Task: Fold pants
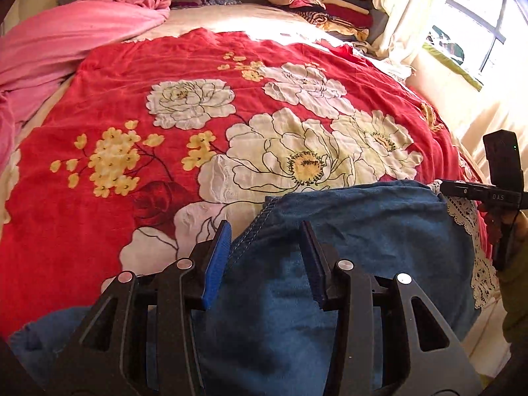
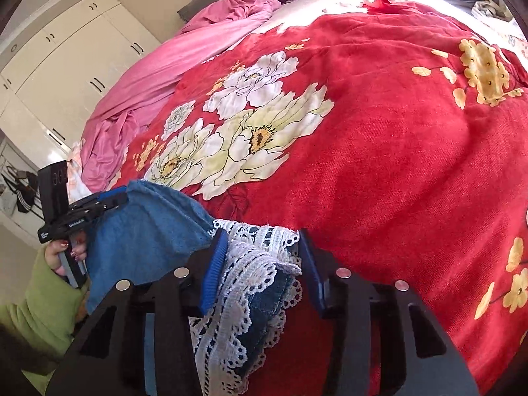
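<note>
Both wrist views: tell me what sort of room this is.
Most likely a home bedroom. A bed with a red floral blanket fills both views, folded clothes are stacked near the window, and white wardrobe doors line one wall.

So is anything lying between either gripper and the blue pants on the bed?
Nothing visible. The left gripper has the blue denim pants directly between its fingers, near a stitched seam. The right gripper straddles the white lace trim at the pants' edge. Only the bare red floral blanket lies beyond them.
</note>
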{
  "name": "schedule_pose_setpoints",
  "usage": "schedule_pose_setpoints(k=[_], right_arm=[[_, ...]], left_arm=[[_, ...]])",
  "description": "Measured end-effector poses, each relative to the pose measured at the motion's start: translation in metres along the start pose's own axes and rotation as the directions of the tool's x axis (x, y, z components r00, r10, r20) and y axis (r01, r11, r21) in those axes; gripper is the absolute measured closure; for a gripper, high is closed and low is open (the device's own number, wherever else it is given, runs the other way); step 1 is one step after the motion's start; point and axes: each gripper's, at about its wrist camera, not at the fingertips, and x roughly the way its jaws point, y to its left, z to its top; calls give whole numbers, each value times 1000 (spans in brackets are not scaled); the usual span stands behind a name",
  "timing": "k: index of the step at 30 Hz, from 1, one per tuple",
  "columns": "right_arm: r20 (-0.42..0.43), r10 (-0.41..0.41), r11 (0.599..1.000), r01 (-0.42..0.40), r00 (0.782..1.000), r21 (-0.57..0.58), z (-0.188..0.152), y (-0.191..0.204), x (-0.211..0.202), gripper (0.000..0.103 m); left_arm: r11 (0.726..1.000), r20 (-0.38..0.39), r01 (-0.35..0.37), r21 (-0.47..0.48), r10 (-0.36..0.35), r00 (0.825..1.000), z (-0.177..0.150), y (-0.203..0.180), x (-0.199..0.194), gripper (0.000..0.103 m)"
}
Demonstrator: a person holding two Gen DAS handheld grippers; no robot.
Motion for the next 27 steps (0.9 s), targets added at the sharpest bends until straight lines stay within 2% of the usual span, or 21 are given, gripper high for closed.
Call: schedule_pose_setpoints(k=[1,2,3,4,5,9,10,12,16,20,23,24,25,27], right_arm=[[6,9,1000,-9,1000,13,0,0,-1,74],[12,14,1000,-14,1000,17,-1,1,-1,83],[19,19,1000,-20,1000,8,-3,6,-2,86],[32,10,1000,-10,999,-15,-4,13,-5,87],[44,-2,999,3,999,-34,-4,20,-7,88],[157,-34,993,51,987,-103,9,42,-37,88],[170,-31,990,54,985,-132,16,47,-43,88],[187,-81,978,114,979,-176,30,53,-49,88],[152,-176,952,207,973,-225,54,49,-29,88],[60,-252,942,259,966,-215,55,28,14,87],[66,-260,944,269,963,-193,49,22,19,71],[74,-234,954,243,969,-173,48,21,13,60],[96,-215,961,228,972,-155,46,19,3,56],[123,-188,967,205,974,-149,42,23,-14,55]], left_arm=[[1000,-14,1,0,-1,1000,0,0,5,68],[1000,-31,1,3,0,1000,-1,0,11,69],[1000,-40,-1,3,1,999,-2,-1,15,73],[1000,-47,6,6,-6,999,-4,-3,17,87],[1000,-47,10,12,-9,999,-5,-6,17,90],[1000,1,-24,14,24,1000,-2,-10,5,95],[1000,15,-29,1,29,999,1,-9,2,97],[999,42,-33,-21,34,999,7,-6,-3,97],[994,58,-101,-34,103,993,14,-4,-1,101],[990,32,-136,-48,138,990,9,3,12,101],[991,39,-122,-54,124,992,2,8,11,101],[992,43,-114,-61,117,992,0,10,7,101],[993,55,-99,-70,103,993,-2,11,2,101],[995,73,-70,-76,75,995,-3,11,-6,100]])
